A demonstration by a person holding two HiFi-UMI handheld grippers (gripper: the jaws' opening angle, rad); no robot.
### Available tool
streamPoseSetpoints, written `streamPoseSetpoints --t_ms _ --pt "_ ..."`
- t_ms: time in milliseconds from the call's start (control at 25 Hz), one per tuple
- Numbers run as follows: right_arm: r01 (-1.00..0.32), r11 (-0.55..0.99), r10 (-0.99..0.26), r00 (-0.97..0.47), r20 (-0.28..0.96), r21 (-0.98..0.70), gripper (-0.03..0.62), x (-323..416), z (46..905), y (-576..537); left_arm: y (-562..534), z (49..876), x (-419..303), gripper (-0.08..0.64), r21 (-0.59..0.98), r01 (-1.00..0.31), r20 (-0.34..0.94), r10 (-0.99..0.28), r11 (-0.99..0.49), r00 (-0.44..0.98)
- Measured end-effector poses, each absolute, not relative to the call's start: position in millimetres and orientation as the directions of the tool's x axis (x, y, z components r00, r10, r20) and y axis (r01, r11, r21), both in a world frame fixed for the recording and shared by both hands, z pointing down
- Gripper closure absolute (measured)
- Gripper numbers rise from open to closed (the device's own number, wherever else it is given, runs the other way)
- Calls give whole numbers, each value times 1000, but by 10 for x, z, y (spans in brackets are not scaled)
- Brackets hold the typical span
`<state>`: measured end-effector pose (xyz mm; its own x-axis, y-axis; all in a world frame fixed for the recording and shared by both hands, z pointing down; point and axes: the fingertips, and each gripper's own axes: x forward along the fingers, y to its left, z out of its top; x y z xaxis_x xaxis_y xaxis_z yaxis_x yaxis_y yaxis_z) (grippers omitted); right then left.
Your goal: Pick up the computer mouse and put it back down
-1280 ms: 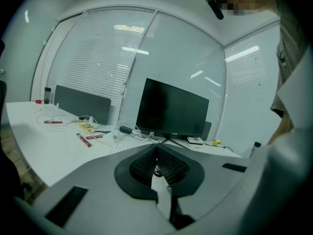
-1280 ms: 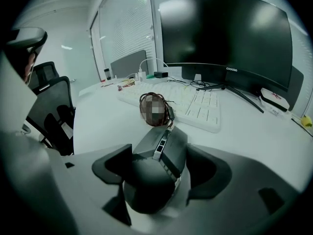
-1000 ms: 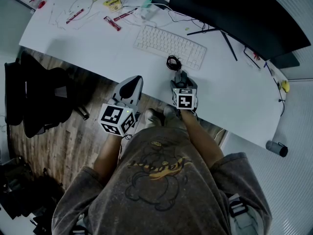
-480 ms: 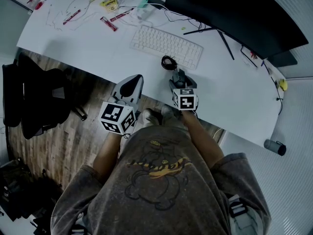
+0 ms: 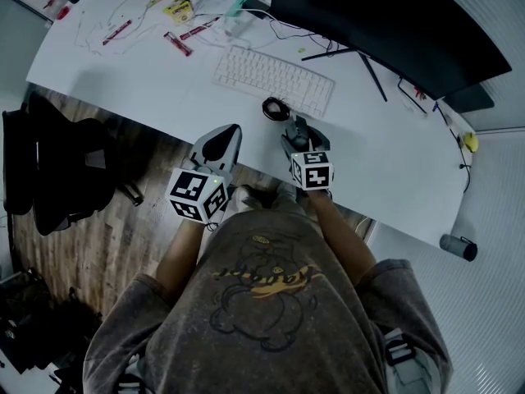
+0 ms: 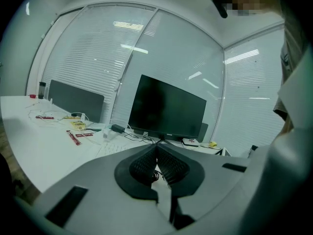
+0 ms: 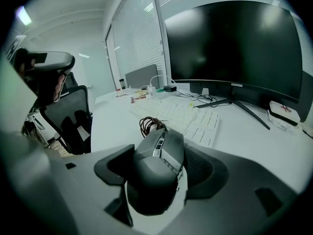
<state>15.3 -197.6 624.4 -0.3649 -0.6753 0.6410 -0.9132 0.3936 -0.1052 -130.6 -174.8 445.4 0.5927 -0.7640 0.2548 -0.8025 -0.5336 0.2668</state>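
Observation:
A dark grey computer mouse point(image 7: 156, 170) sits between the jaws of my right gripper point(image 7: 161, 169), which is shut on its sides and holds it just above the white desk point(image 5: 123, 64). From the head view the mouse point(image 5: 299, 130) pokes out ahead of the right gripper point(image 5: 300, 135), near the desk's front edge. Its coiled cable point(image 7: 150, 125) lies on the desk in front of it. My left gripper point(image 5: 220, 142) hangs off the desk's front edge over the floor. Its jaws point(image 6: 157, 151) are shut, with nothing between them.
A white keyboard point(image 5: 273, 79) lies just beyond the cable coil point(image 5: 275, 107), and a large dark monitor point(image 5: 385, 23) stands behind it. Wires, red wrappers and small items litter the desk's far left. A black chair point(image 5: 66, 171) stands on the wooden floor at the left.
My right gripper has risen a little with the mouse in it. The left gripper has stayed where it was.

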Motion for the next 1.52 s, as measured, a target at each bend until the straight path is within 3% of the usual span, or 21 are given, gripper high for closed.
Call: streamPoseSetpoints --t_ms 880,1520 --pt "-881 457 -786 -463 411 -119 290 345 4986 -2093 -1893 4264 -961 541 261 -785 201 -764 -562 613" --pt "-885 452 -817 -460 348 -110 296 566 4522 -2048 -1953 4140 -923 541 263 -782 167 -772 -565 614"
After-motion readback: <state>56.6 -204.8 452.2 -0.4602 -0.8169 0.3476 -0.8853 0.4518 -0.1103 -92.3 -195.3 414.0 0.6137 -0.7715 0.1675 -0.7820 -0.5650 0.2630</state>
